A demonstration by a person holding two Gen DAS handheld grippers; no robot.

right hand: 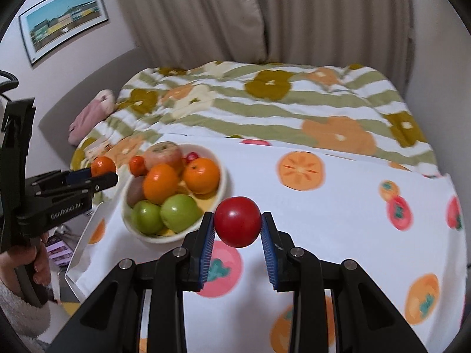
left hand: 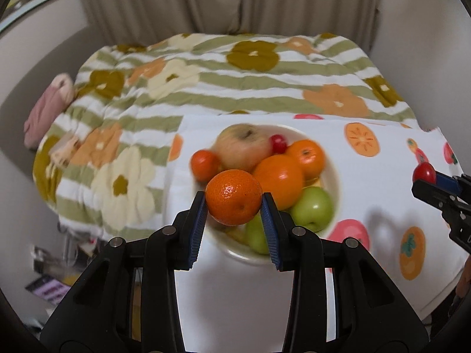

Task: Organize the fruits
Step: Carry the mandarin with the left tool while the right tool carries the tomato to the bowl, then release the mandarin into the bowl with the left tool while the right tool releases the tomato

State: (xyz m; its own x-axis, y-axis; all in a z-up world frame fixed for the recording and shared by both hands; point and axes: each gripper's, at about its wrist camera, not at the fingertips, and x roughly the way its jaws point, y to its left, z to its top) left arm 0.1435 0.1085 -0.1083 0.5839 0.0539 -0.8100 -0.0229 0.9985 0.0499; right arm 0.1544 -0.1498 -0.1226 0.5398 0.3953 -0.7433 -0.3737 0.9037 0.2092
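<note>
Left gripper clamps a mandarin, right gripper a red fruit, both lifted clear of the bowl, probably for sorting.

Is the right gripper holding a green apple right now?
No, the right gripper is clamped on a small red fruit, while both green apples sit in the bowl.

I see bare white fruit-print cloth right of the heaped cream ceramic bowl, rumpled striped floral quilt crowding behind
</note>
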